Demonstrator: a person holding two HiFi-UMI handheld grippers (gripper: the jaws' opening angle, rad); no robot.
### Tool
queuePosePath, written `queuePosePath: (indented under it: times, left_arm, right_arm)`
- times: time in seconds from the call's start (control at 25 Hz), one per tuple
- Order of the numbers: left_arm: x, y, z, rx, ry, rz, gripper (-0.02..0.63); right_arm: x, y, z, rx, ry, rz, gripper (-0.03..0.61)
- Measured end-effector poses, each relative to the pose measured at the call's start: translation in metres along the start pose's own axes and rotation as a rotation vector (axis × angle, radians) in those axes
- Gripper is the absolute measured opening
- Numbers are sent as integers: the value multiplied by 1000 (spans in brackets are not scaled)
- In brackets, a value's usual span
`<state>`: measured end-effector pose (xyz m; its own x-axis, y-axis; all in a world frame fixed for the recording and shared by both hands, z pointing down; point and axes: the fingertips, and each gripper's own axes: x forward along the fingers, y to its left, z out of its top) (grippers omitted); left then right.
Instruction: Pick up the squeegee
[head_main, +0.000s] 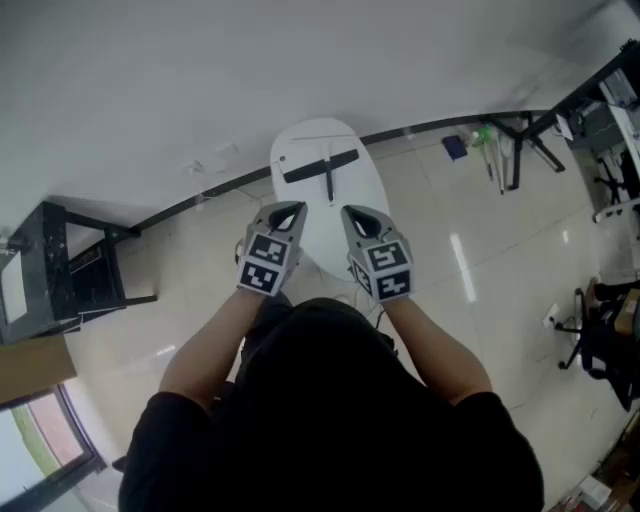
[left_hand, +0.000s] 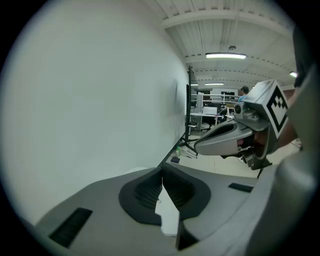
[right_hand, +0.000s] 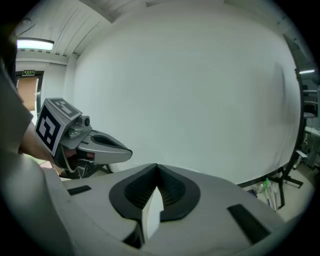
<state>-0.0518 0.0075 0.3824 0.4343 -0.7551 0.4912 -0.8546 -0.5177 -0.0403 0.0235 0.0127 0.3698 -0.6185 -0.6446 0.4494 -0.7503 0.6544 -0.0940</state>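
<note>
The squeegee (head_main: 322, 166) is black, with a long blade across and a short handle pointing toward me. It lies on the far half of a small white oval table (head_main: 365, 190) against the wall. In the head view my left gripper (head_main: 291, 209) and right gripper (head_main: 349, 212) hover side by side over the table's near part, short of the squeegee. Both are shut with nothing between the jaws. The left gripper view shows its jaws (left_hand: 161, 172) meeting at the tips and the right gripper (left_hand: 220, 140) beside it. The right gripper view shows its shut jaws (right_hand: 156, 167) and the left gripper (right_hand: 102, 149).
A white wall (head_main: 200, 80) runs behind the table. A black rack (head_main: 60, 280) and a cardboard box (head_main: 30, 365) stand at the left. At the right are black desk legs (head_main: 520, 140), a blue item (head_main: 455, 147) on the floor and an office chair (head_main: 600, 340).
</note>
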Motion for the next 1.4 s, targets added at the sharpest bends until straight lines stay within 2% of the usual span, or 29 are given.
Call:
queuePosePath:
  times: [0.32, 0.44, 0.6, 0.88, 1.08, 1.4]
  left_arm:
    - [36, 21, -24, -30, 61, -21, 8]
    - [72, 42, -34, -34, 86, -44, 6]
    - [124, 79, -53, -34, 126, -79, 6]
    - [204, 129, -93, -60, 201, -139, 8]
    - [248, 151, -122, -69, 243, -167, 8]
    - [292, 173, -153, -85, 281, -171, 8]
  right_arm:
    - [52, -31, -27, 31, 60, -42, 9]
    - [94, -54, -33, 53, 75, -69, 16]
    - [163, -81, -53, 91, 123, -100, 59]
    - [273, -121, -105, 153, 227, -155, 112]
    - [331, -153, -150, 192, 296, -193, 133]
    - [389, -181, -200, 226, 353, -221, 150]
